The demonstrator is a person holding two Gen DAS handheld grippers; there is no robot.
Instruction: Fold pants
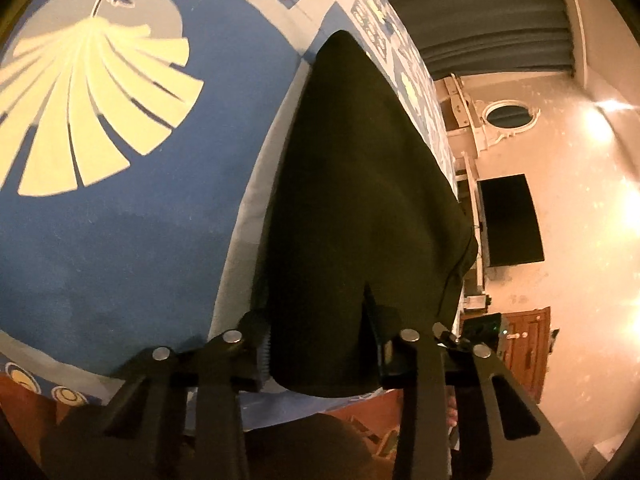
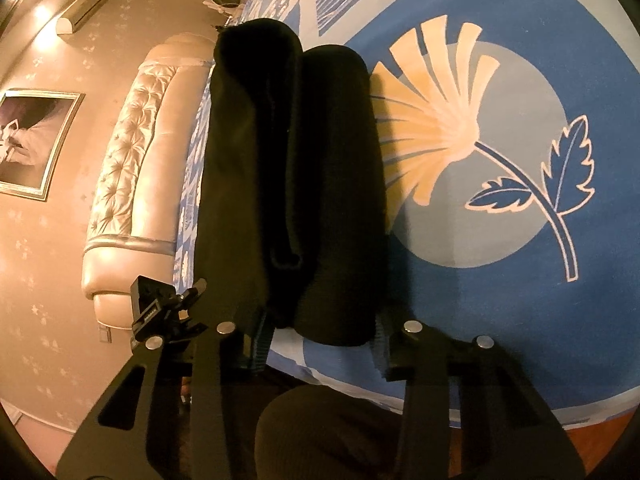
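The black pants (image 1: 360, 200) lie on the blue bedspread, stretching away from me in both views. In the left wrist view my left gripper (image 1: 320, 344) has its fingers on either side of the near end of the cloth and holds it. In the right wrist view the pants (image 2: 288, 184) show as two long folded rolls side by side. My right gripper (image 2: 320, 332) grips their near end between its fingers. The fingertips of both grippers are mostly hidden by the black cloth.
The bedspread (image 1: 120, 220) is blue with a large cream flower print (image 2: 440, 120). A padded headboard (image 2: 132, 168) and a framed picture (image 2: 32, 144) are on the left. A dark screen (image 1: 512, 220) and a wooden cabinet (image 1: 524, 344) stand by the wall.
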